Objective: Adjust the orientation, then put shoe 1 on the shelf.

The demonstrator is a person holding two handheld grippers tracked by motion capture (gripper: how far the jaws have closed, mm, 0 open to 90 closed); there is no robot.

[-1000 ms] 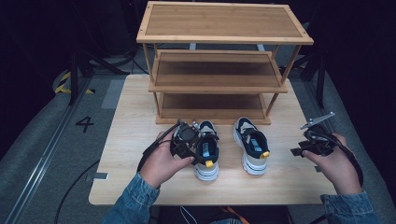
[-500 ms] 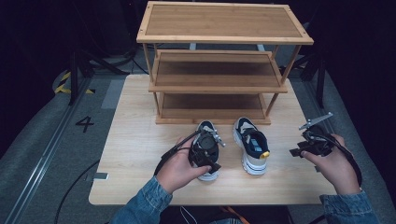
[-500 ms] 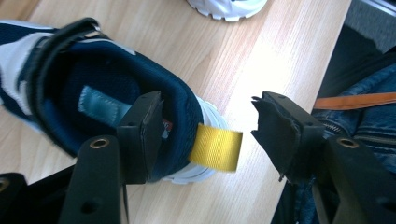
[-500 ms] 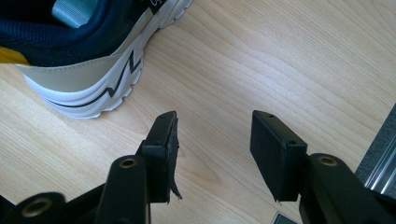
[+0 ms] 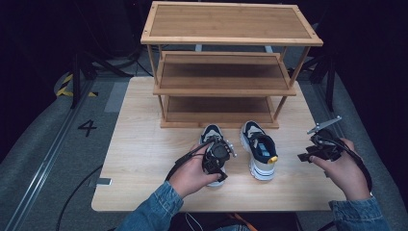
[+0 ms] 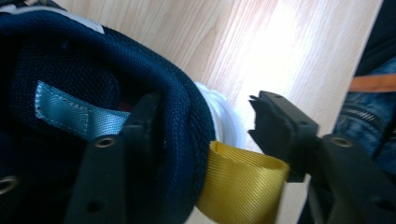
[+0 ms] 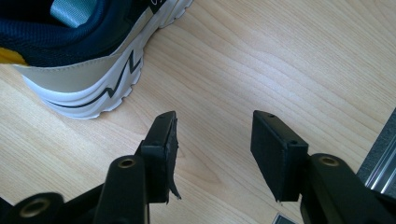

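Two navy and white sneakers stand side by side on the wooden table (image 5: 144, 144), toes toward the rack. The left sneaker (image 5: 211, 132) is partly covered by my left gripper (image 5: 219, 158), which is down at its heel. In the left gripper view, one jaw is inside the padded navy collar (image 6: 187, 121) and the other is outside, a gap away from the yellow heel loop (image 6: 243, 184); my left gripper (image 6: 205, 107) is open. The right sneaker (image 5: 259, 150) stands free. My right gripper (image 5: 308, 156) is open above bare table right of it, near its heel (image 7: 88, 79).
A three-tier bamboo shoe rack (image 5: 226, 72) stands at the back of the table, its shelves bare. The table's right edge and grey floor (image 7: 383, 154) lie just right of my right gripper. Bare table (image 7: 280, 56) stretches to either side of the shoes.
My left gripper moved right and forward from beside the left sneaker onto its heel, one jaw now inside the collar. The right gripper has barely shifted.
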